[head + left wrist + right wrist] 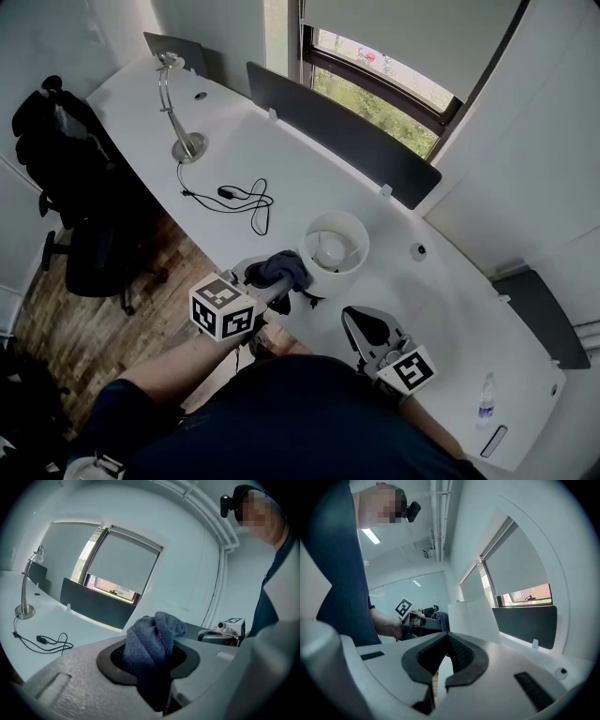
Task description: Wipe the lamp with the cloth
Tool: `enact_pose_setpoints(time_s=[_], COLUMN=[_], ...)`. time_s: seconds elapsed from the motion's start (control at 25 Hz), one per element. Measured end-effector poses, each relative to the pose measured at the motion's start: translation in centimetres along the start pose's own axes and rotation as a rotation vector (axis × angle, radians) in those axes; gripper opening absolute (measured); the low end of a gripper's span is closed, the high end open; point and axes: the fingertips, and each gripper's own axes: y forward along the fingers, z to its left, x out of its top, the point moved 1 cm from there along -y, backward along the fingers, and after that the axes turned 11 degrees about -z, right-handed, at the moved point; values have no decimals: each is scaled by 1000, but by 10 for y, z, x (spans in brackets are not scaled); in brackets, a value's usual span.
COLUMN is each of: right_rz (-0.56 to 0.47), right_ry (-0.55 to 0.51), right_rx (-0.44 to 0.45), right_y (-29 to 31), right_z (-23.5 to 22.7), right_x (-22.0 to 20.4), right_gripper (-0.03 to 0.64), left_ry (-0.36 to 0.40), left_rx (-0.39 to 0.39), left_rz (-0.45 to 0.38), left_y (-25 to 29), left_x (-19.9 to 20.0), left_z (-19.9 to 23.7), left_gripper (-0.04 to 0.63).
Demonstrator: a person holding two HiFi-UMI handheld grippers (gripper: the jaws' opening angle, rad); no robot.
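A white drum-shaded lamp (pixel 337 246) stands near the front edge of the white desk (pixel 450 300). My left gripper (pixel 272 277) is shut on a bunched dark blue cloth (pixel 287 269), which sits against the shade's left side. In the left gripper view the cloth (pixel 152 641) bulges up from between the jaws. My right gripper (pixel 370 330) hovers just right of the lamp and in front of it, jaws shut with nothing in them. Its own view shows the shade (pixel 471 618) ahead, with the cloth (pixel 439 618) at its left.
A silver gooseneck desk lamp (pixel 173 103) stands at the far left, with a black cable (pixel 239 199) trailing from it. A dark partition panel (pixel 337 131) runs along the desk's back. A black office chair (pixel 70 187) stands left; a water bottle (pixel 486 401) sits at the right.
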Motion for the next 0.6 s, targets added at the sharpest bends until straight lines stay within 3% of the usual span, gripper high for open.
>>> enact_pose_setpoints(time_s=[0.6], right_rz=[-20], right_ry=[-12], right_rx=[-30], right_y=[5], right_z=[-5], right_x=[8], right_gripper=[11], left_ry=[64], left_rx=[-55], left_rz=[-96], left_y=[5], left_x=[61], left_z=[-3], left_gripper=[132])
